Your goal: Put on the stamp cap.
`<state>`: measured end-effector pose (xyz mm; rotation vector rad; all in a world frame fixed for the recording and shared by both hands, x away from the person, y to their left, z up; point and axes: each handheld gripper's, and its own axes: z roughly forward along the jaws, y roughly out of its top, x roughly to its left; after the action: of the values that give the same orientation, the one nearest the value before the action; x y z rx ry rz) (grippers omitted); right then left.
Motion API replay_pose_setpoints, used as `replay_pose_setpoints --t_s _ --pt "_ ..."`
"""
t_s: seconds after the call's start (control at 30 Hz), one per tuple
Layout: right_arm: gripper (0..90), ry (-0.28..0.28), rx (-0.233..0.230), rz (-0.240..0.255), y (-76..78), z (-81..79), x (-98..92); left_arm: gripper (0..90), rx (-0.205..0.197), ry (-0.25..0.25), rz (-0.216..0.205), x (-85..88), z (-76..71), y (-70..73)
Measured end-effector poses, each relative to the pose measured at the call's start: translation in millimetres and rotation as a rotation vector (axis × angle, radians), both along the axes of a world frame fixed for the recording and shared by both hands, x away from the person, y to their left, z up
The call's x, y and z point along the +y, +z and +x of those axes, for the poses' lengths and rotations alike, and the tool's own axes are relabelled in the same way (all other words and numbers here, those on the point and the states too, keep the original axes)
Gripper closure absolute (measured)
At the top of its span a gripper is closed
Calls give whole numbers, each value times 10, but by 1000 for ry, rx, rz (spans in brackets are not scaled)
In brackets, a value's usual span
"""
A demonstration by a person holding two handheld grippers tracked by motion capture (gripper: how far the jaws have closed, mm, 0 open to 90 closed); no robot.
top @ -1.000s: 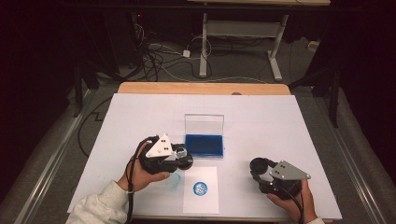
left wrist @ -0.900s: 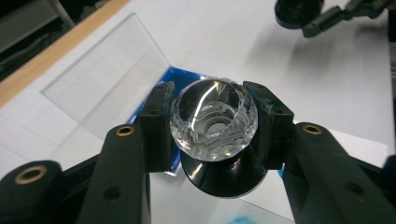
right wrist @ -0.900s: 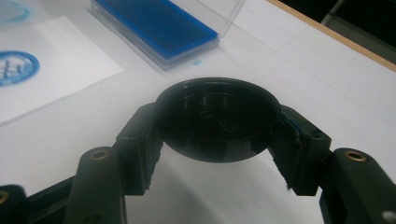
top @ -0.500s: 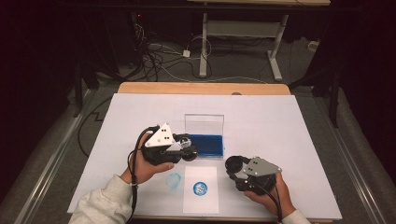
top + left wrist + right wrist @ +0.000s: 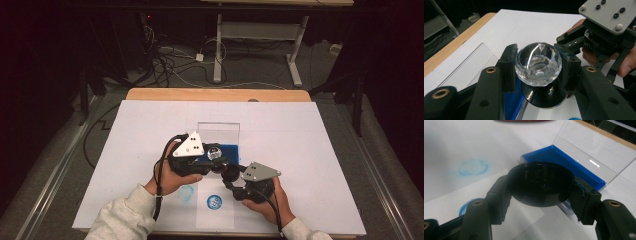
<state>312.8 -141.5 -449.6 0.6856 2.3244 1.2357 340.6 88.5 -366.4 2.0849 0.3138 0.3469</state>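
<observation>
So a faceted clear glass ball point(image 5: 538, 64) is clamped between the jaws of the left gripper point(image 5: 214, 154), pads pressed on both of its sides. It's held up off the table point(image 5: 320, 150), right above a black round base point(image 5: 541, 183) that is pinched by the right gripper point(image 5: 229, 175), jaws closed on its rim from either side. In the left gripper view the black base is seen directly under the ball, very close; whether they're actually touching can't be told. Both are kept over the front edge of a blue-lined case point(image 5: 564, 161), whose clear lid point(image 5: 218, 131) is stood open at the back. On the white table cover, a sheet of paper point(image 5: 215, 212) with a small blue round mark point(image 5: 214, 201) is laid near the front edge, and a faint light-blue ring point(image 5: 186, 194) is seen just left of it, beside the left hand point(image 5: 170, 182). The right hand point(image 5: 265, 202) is wrapped around its gripper's body.
</observation>
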Motion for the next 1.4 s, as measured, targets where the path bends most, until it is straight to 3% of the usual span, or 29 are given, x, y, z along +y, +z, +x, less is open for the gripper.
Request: replay_pose_setpoints --t_s 0.37,0.57,0.77,0.97,1.4 --pt "387 4 -6 77 86 -15 84 551 -4 -10 15 -107 -2 -30" --pt "387 -17 -10 92 111 -24 78 551 -10 -9 24 -149 -20 -72" --pt "387 -9 -4 98 109 -41 95 552 -10 -20 11 -173 -17 -102" --pt "387 -15 9 122 121 -18 59 552 12 -10 -32 -174 13 -133" --pt "388 -23 -1 92 106 -42 62 552 10 -13 -21 -186 -4 -176"
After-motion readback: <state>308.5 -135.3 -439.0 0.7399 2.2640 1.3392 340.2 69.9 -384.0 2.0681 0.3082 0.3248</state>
